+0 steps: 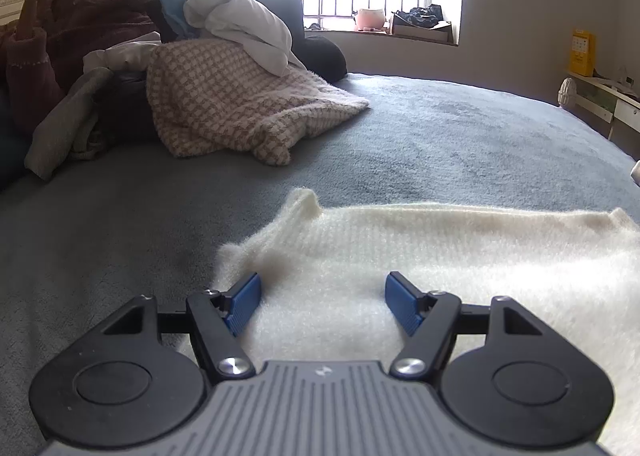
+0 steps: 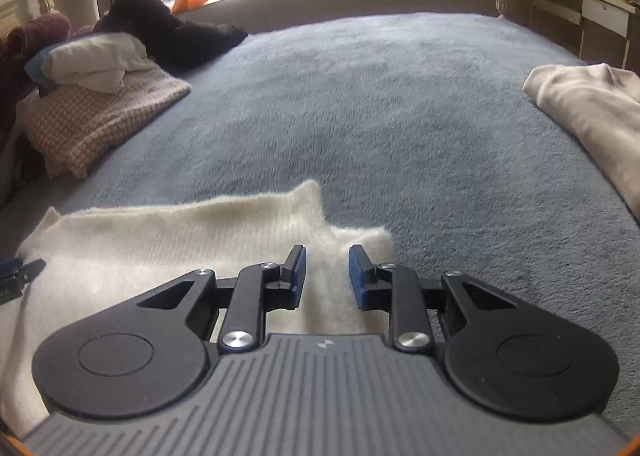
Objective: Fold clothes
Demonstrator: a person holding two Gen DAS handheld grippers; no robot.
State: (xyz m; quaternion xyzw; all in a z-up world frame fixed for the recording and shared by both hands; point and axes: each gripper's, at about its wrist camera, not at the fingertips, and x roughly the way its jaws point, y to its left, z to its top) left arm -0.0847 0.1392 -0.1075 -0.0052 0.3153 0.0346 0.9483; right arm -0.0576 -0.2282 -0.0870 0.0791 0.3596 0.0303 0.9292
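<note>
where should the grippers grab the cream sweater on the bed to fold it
Grip the cream sweater at its two near corners, coming from the near edge with fingers low along the blue blanket. It lies flat and spread sideways. The right gripper straddles the right corner, jaws narrow; the left gripper stands open over the left side.

Right gripper [image 2: 327,272]: jaws narrowly apart, cream sweater [image 2: 168,240] between them.
Clothes pile [image 2: 92,96]: nine o'clock.
Beige garment [image 2: 592,112]: three o'clock.
Bed cover [image 2: 380,116]: grey-blue.
</note>
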